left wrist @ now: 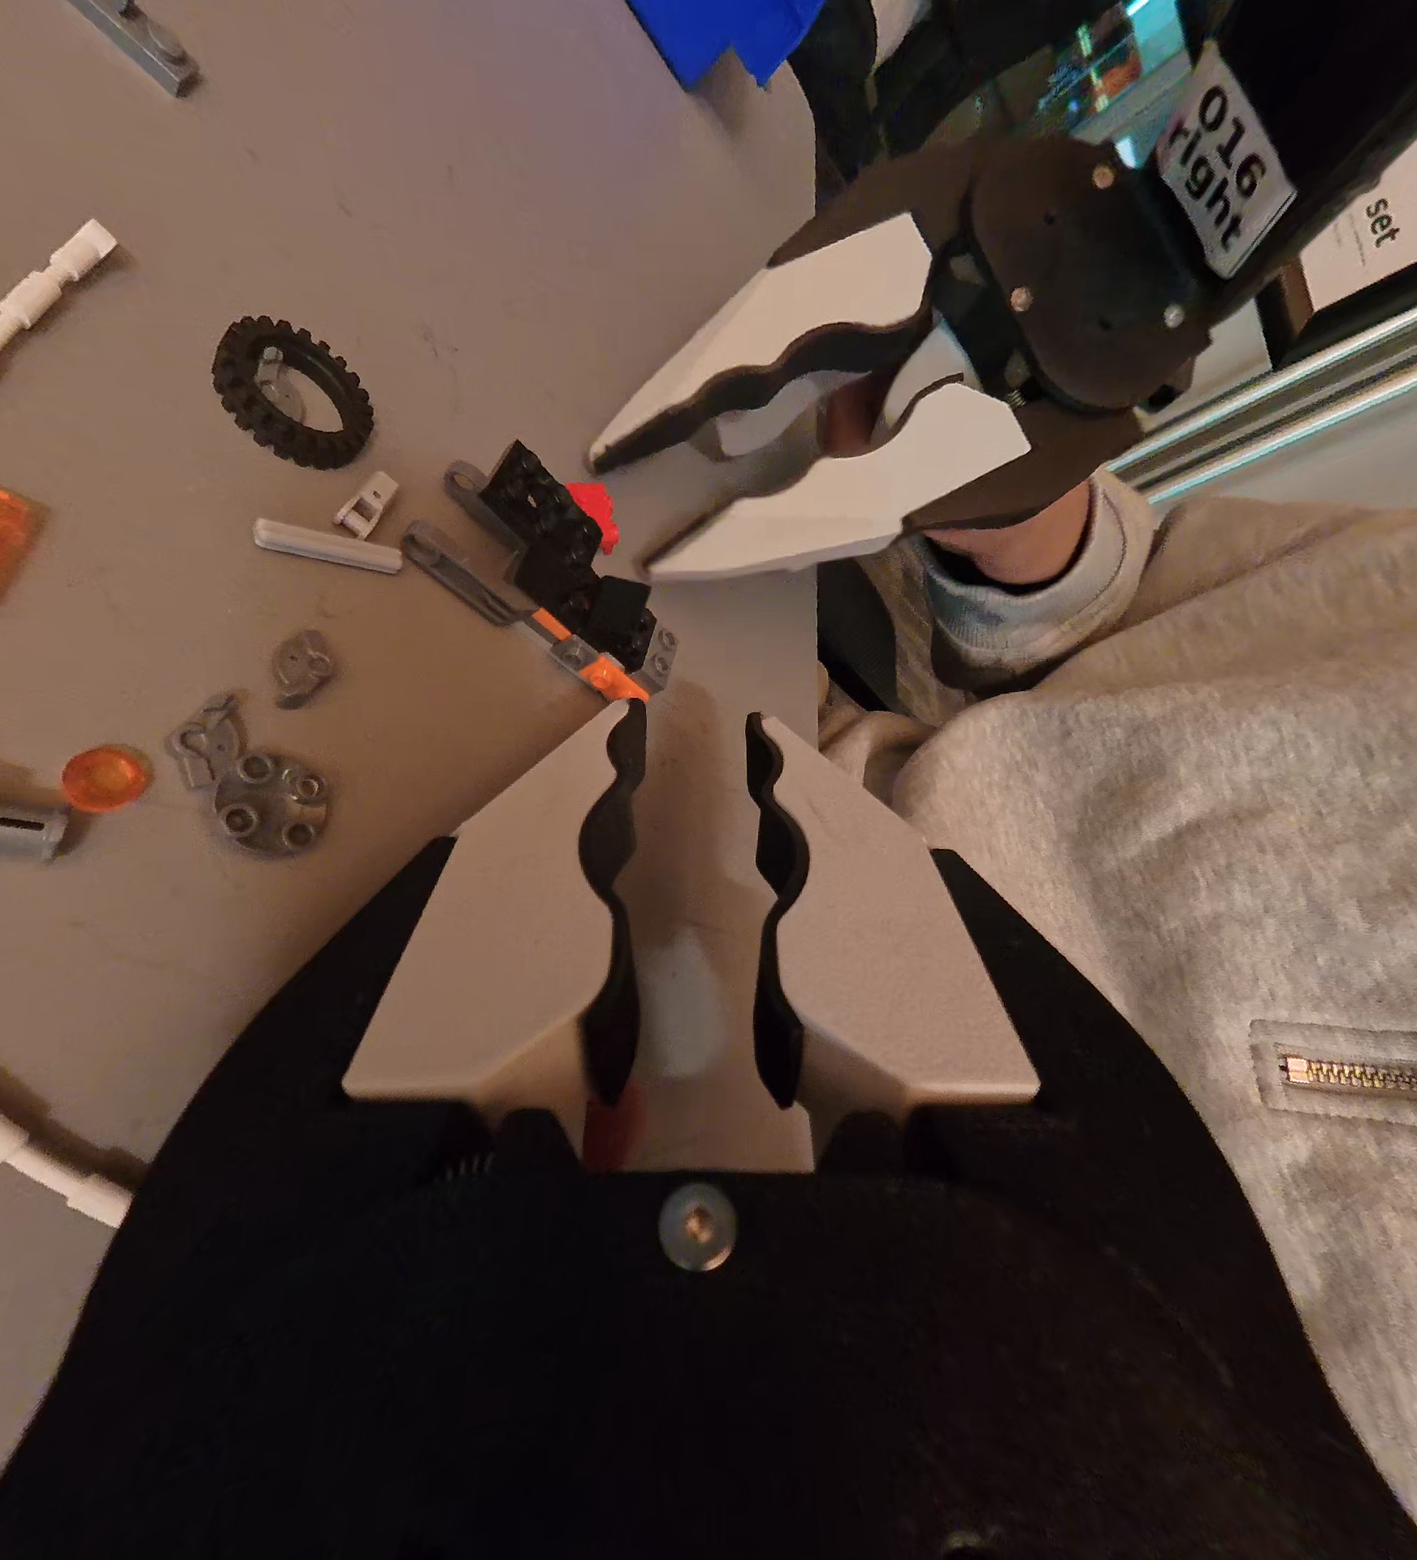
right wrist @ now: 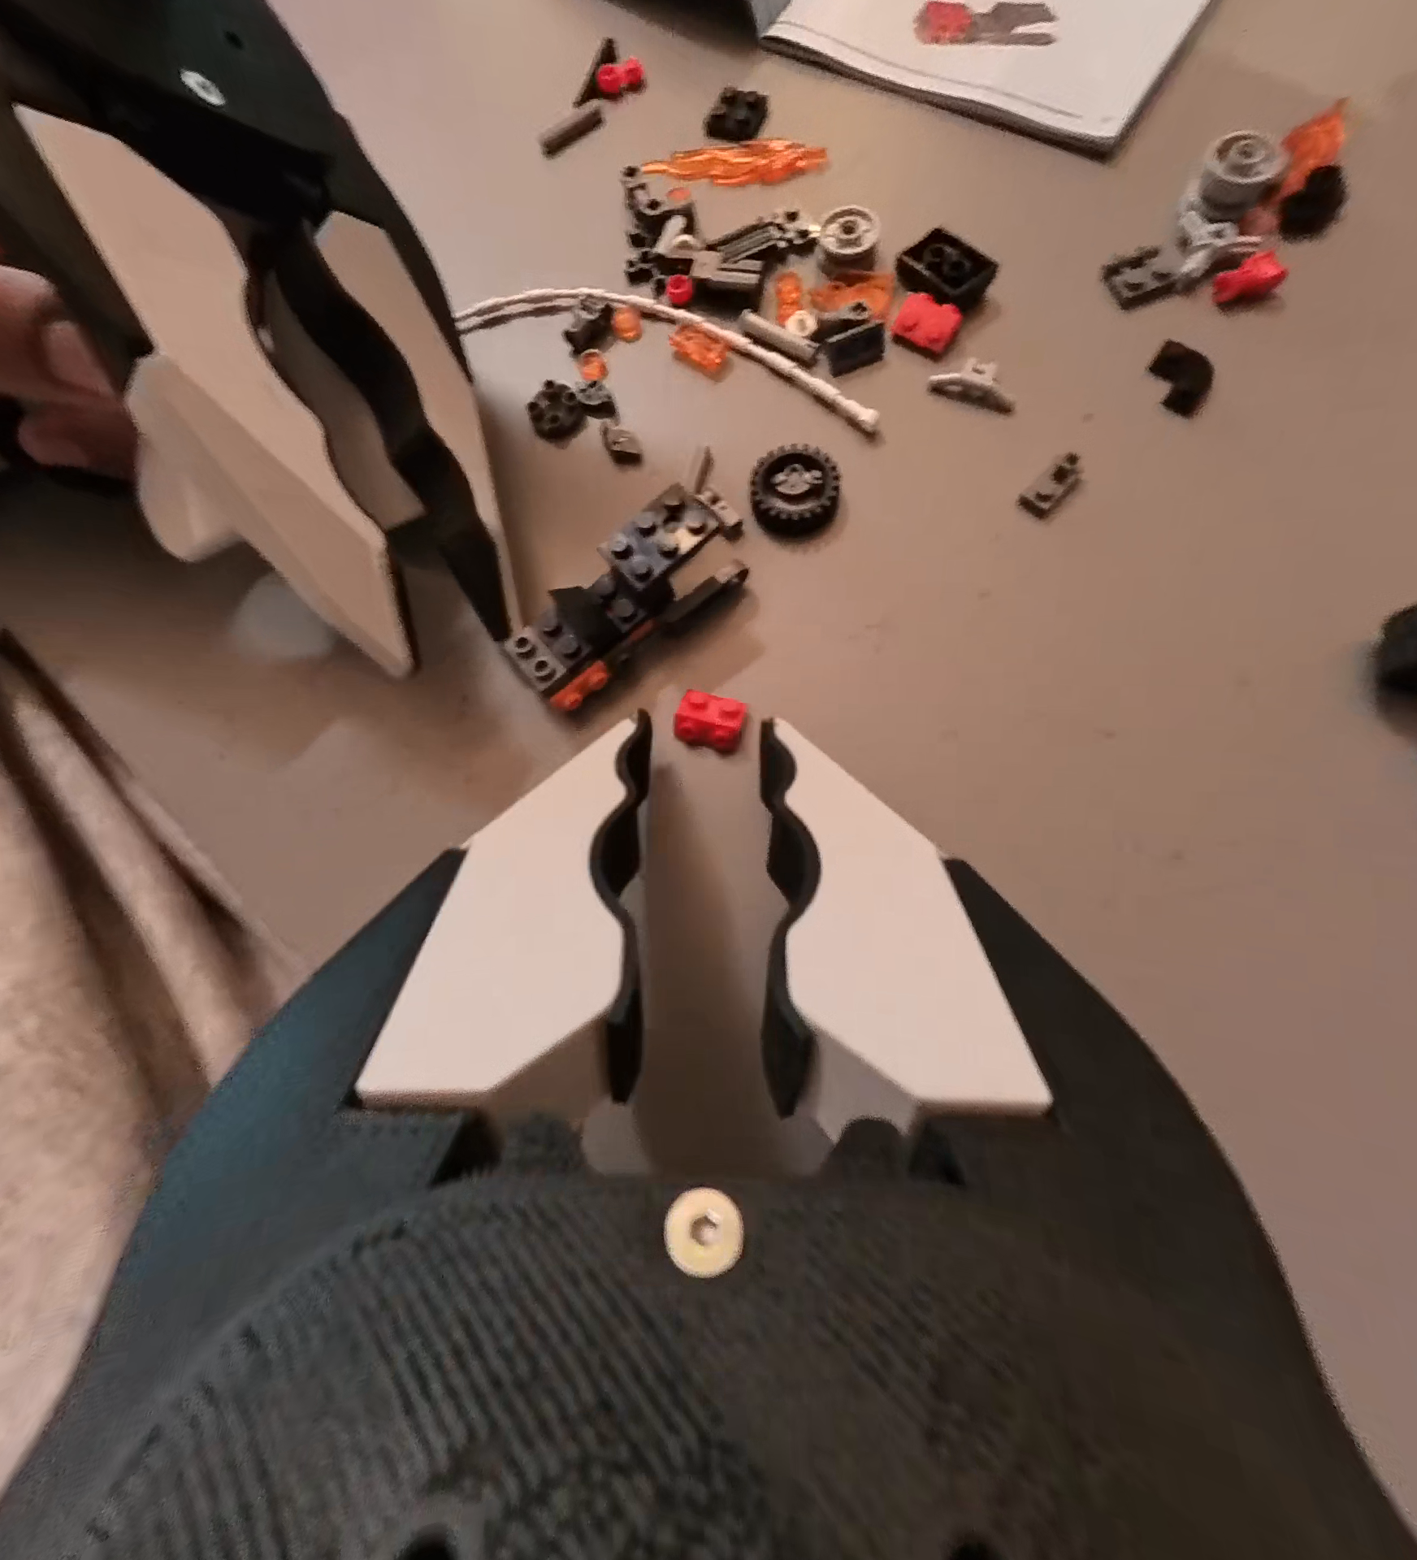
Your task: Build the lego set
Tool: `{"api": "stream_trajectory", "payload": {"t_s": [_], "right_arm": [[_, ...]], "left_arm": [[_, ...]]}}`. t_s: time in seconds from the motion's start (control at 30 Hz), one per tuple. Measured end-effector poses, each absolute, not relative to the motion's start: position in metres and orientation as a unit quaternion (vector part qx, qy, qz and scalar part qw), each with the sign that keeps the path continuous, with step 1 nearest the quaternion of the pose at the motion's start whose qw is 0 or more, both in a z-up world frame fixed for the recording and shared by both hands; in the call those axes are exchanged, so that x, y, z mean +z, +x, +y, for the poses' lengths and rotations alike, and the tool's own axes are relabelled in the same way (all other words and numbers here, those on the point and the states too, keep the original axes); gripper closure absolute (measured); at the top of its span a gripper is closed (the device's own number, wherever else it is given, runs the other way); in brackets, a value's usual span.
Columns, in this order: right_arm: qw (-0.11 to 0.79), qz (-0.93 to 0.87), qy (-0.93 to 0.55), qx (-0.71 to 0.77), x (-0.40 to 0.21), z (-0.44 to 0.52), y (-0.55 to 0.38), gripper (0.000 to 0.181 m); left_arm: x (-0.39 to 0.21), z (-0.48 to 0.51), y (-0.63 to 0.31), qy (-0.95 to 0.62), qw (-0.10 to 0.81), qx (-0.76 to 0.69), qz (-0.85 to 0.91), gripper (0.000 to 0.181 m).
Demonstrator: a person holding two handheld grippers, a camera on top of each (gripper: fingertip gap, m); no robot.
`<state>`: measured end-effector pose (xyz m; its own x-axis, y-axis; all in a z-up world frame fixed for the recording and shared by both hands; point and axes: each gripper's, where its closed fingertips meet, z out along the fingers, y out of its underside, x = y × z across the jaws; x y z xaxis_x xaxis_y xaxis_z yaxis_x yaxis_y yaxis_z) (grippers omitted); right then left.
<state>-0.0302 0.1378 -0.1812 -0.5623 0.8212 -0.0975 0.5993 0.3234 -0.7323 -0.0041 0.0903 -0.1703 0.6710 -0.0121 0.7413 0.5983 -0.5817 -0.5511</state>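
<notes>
Two grippers work over a grey counter (right wrist: pixel 1026 760) strewn with lego pieces. The part-built model (right wrist: pixel 621 599) is a low black body of studded bricks on a grey and orange base, with thin grey bars jutting from its far end; it lies on the counter near the near edge, just beyond both grippers' tips. In the left wrist view the same model (left wrist: pixel 570 574) shows an orange strip along its near end, and the left gripper (left wrist: pixel 695 717) has its jaws spread and empty, one tip just beside that orange end.

A small red brick (right wrist: pixel 712 717), two studs up, sits on the counter just beyond the tips of the right gripper (right wrist: pixel 703 724), whose jaws are spread and not touching it. In the left wrist view the red brick (left wrist: pixel 595 506) lies against the model's right side.

Beyond the model lie a black tyre (right wrist: pixel 796 488), a white segmented hose (right wrist: pixel 688 325), clear orange flame pieces (right wrist: pixel 739 160), loose black and red bricks, and an open booklet (right wrist: pixel 984 59) at the far edge. A white label (left wrist: pixel 1220 160) with printed writing sits on the right gripper's body.
</notes>
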Motion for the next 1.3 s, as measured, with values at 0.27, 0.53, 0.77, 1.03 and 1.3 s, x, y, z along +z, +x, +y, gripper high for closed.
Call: {"api": "stream_trajectory", "payload": {"t_s": [0.27, 0.53, 0.77, 1.03, 1.3], "right_arm": [[0.181, -0.816, -0.427, 0.345, -0.186, 0.141, -0.037, 0.167], [0.172, -0.826, -0.401, 0.356, -0.18, 0.141, -0.034, 0.167], [0.151, -0.855, -0.218, 0.446, -0.157, 0.104, -0.014, 0.167], [0.08, -0.856, -0.14, 0.491, -0.156, 0.103, -0.011, 0.167], [0.075, -0.882, -0.095, 0.456, -0.17, 0.103, -0.017, 0.167]], "left_arm": [[-0.171, 0.09, -0.004, -0.812, 0.42, -0.362, -0.18, 0.159], [-0.17, 0.09, -0.004, -0.811, 0.42, -0.365, -0.181, 0.159], [-0.17, 0.09, -0.004, -0.811, 0.42, -0.365, -0.181, 0.159], [-0.17, 0.091, -0.006, -0.808, 0.421, -0.367, -0.188, 0.159], [-0.17, 0.094, -0.01, -0.791, 0.41, -0.395, -0.225, 0.158]]}}
